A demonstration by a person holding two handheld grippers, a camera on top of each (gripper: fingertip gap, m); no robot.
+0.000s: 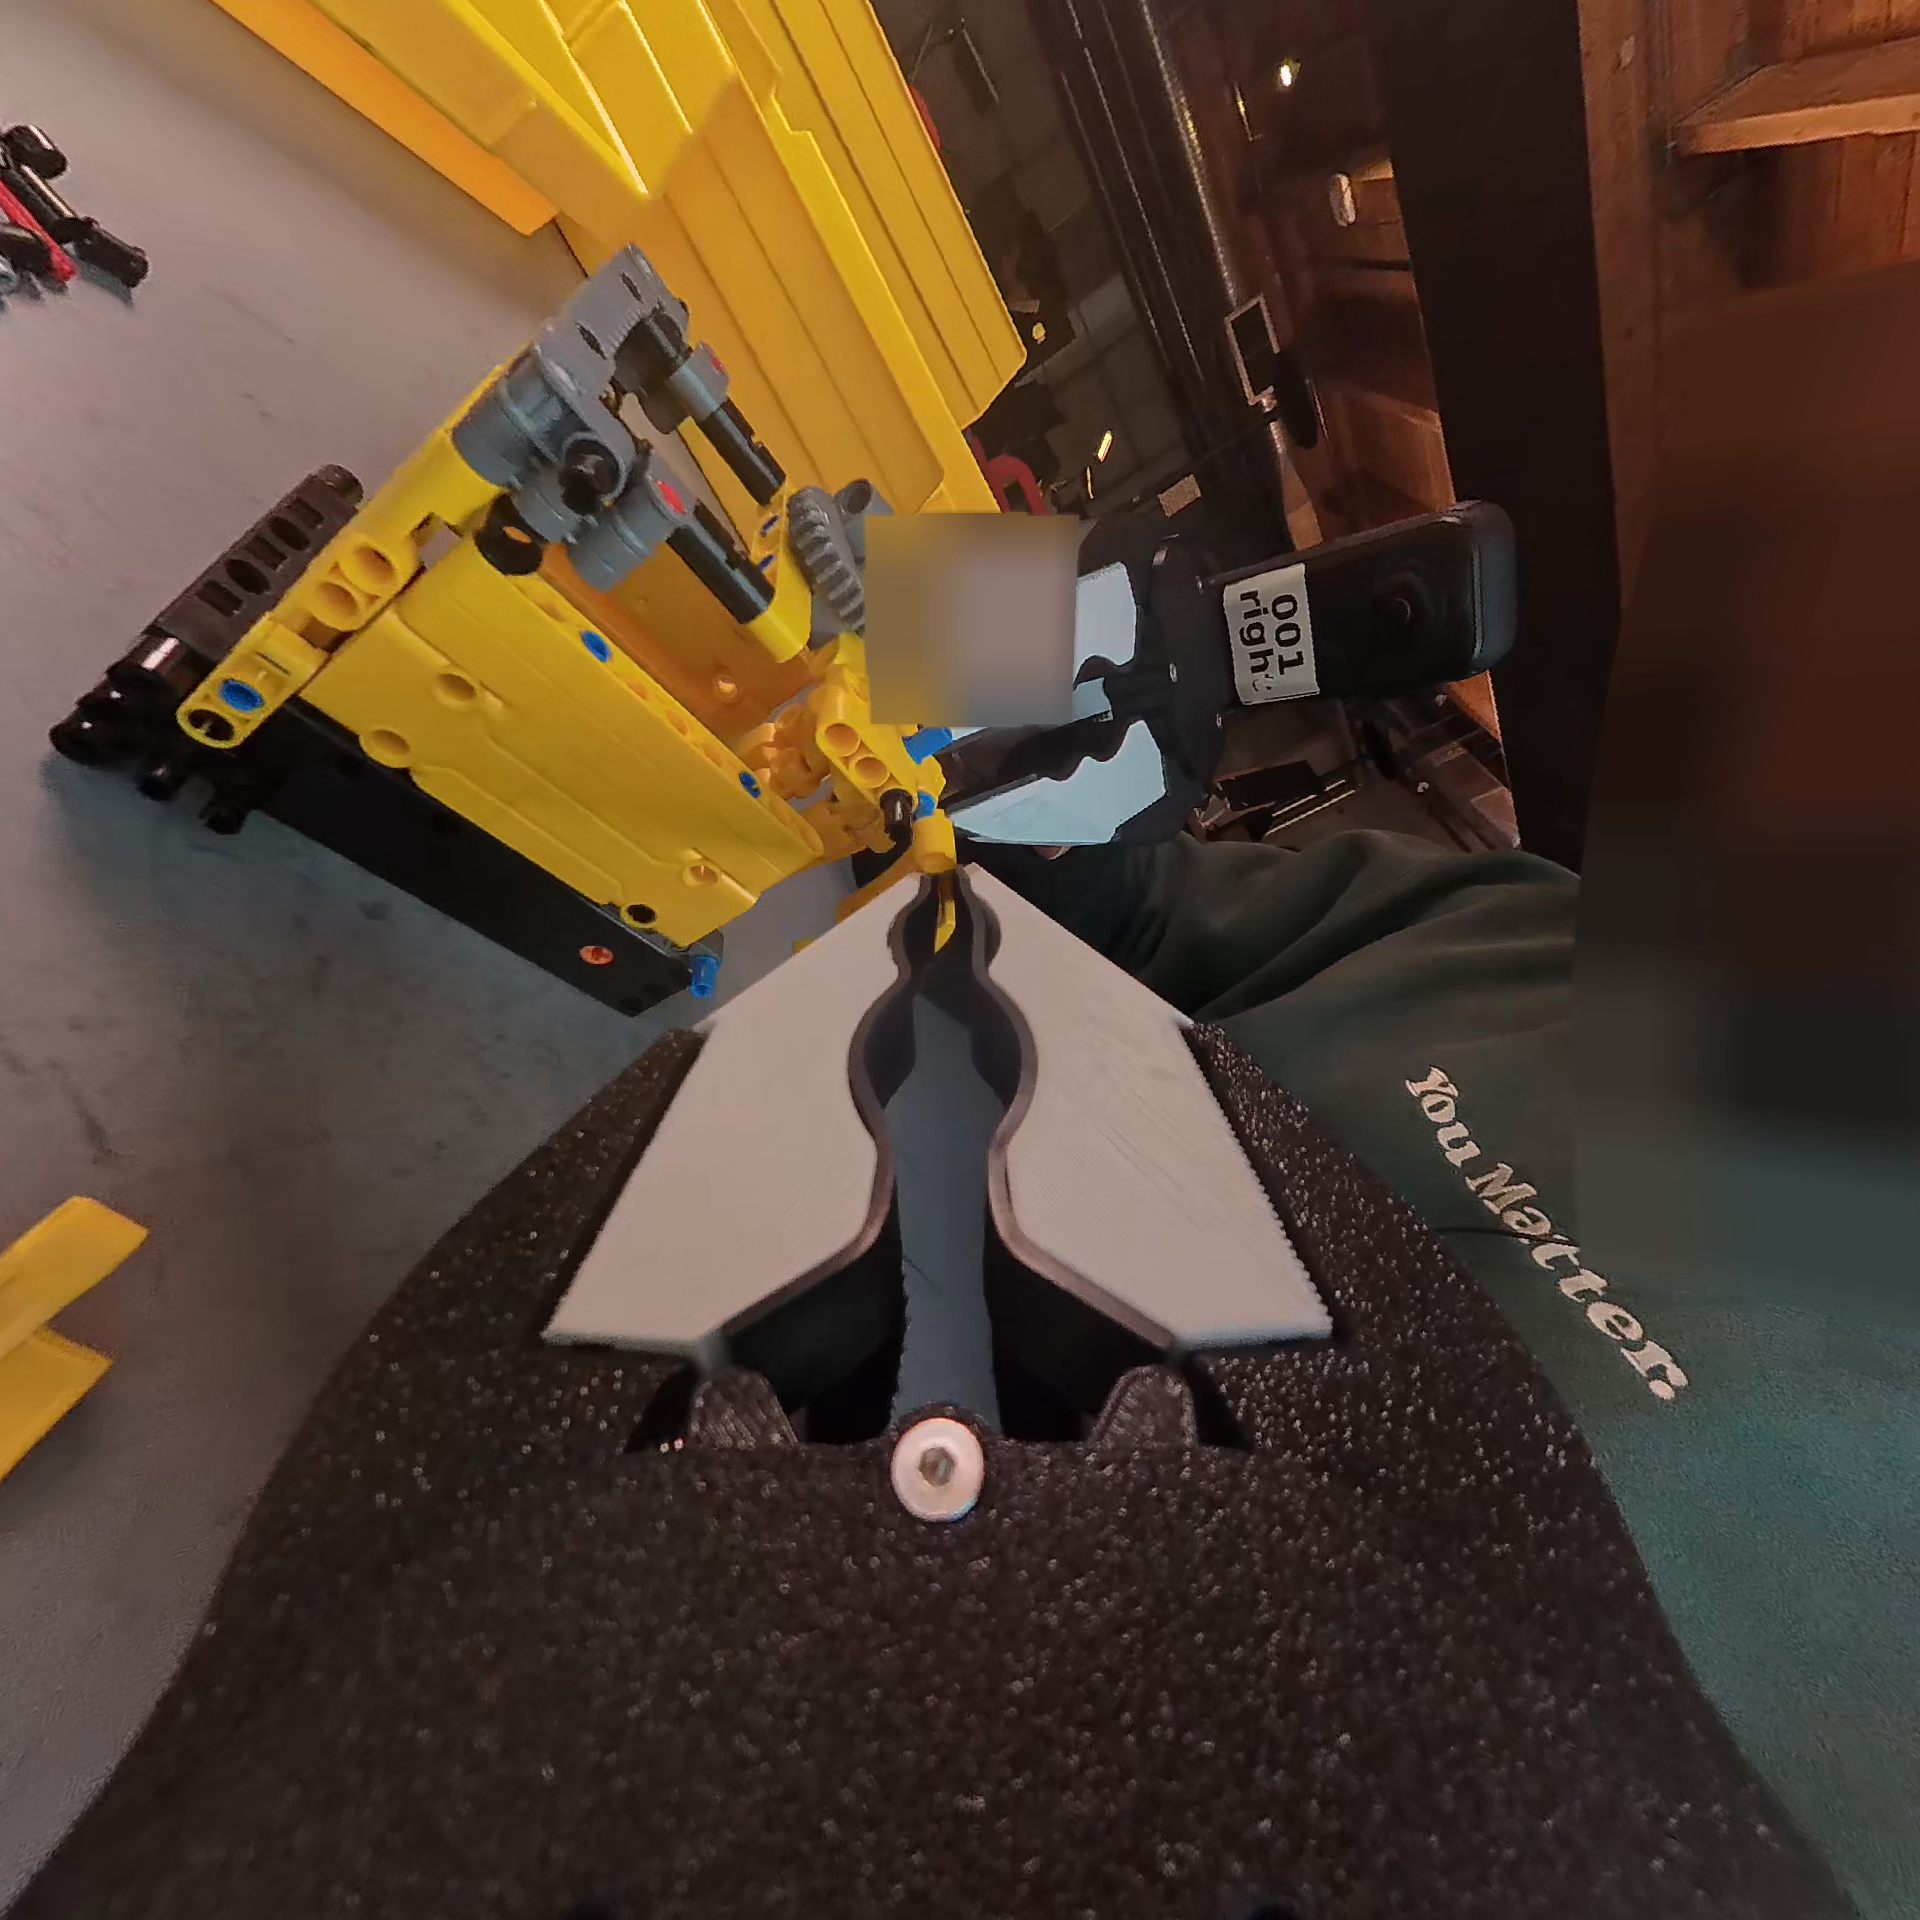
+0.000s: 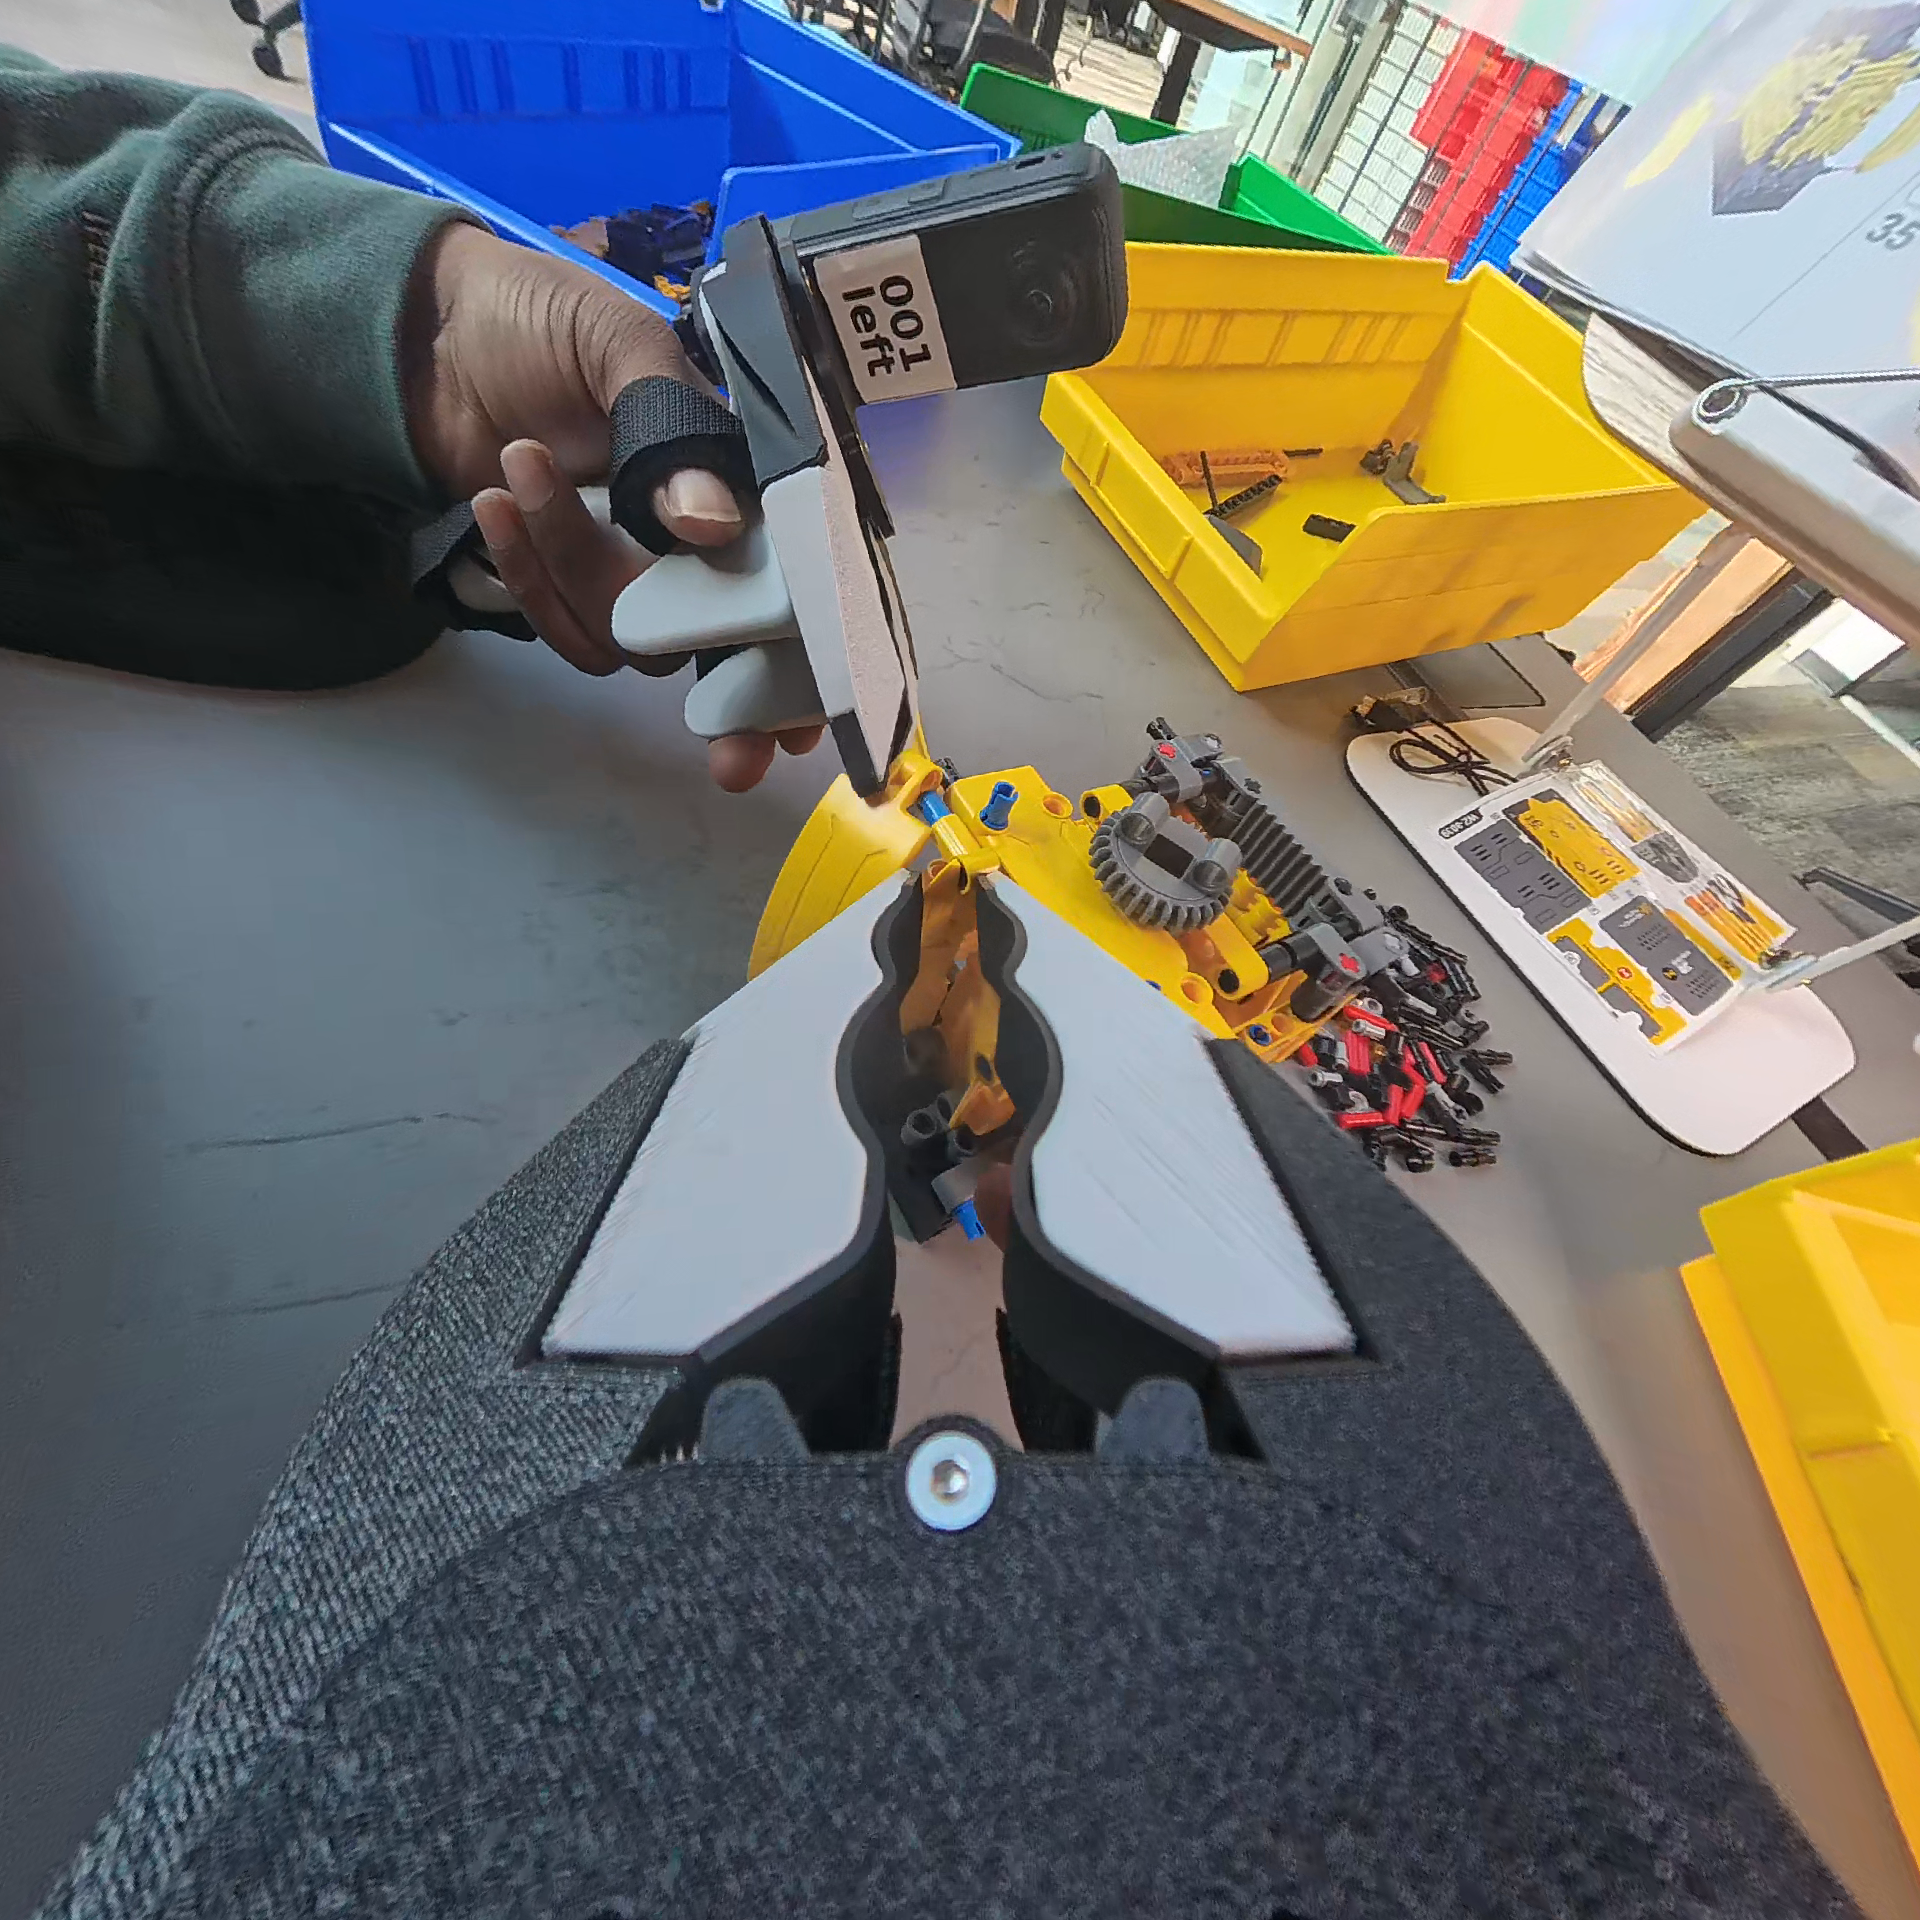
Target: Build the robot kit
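Observation:
A yellow and black brick model with grey gears and cylinders lies on the grey table. My left gripper is shut on a thin yellow piece at the model's near end. In the right wrist view the left gripper pinches that piece beside a curved yellow panel. My right gripper is shut on a yellow beam of the same model, just below a blue pin. The right gripper's fingers show close behind the model in the left wrist view.
A pile of black and red pins lies right of the model. A yellow bin, a blue bin and a green bin stand behind. An instruction sheet rests on a white stand. Yellow trays are at the right.

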